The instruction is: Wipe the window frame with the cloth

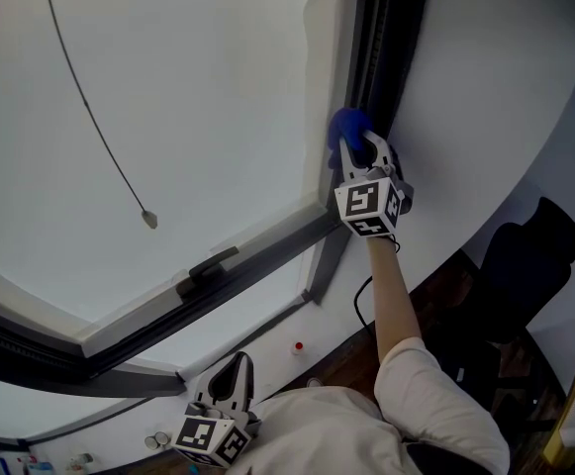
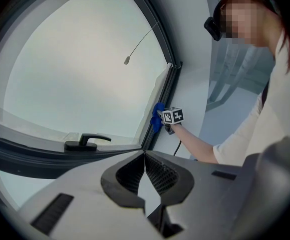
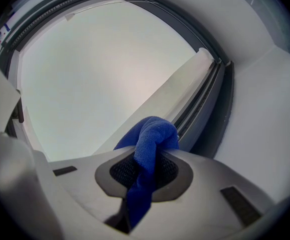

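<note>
My right tongs (image 3: 145, 170) are clenched on the bunched blue cloth (image 3: 152, 136), which presses against the dark upright window frame (image 3: 204, 104) beside the pale glass pane (image 3: 95, 74). My left tongs (image 2: 145, 166) are closed on nothing, low by my shirt, facing the black lever handle (image 2: 87, 141). A thin weighted cord (image 1: 148, 219) crosses the glass, and a black chair (image 1: 525, 255) stands to my right.

R gripper (image 1: 358, 148) grey, b/w marker cube (image 1: 370, 206) | white sleeve (image 1: 435, 394) | blk cable (image 1: 360, 297)
</note>
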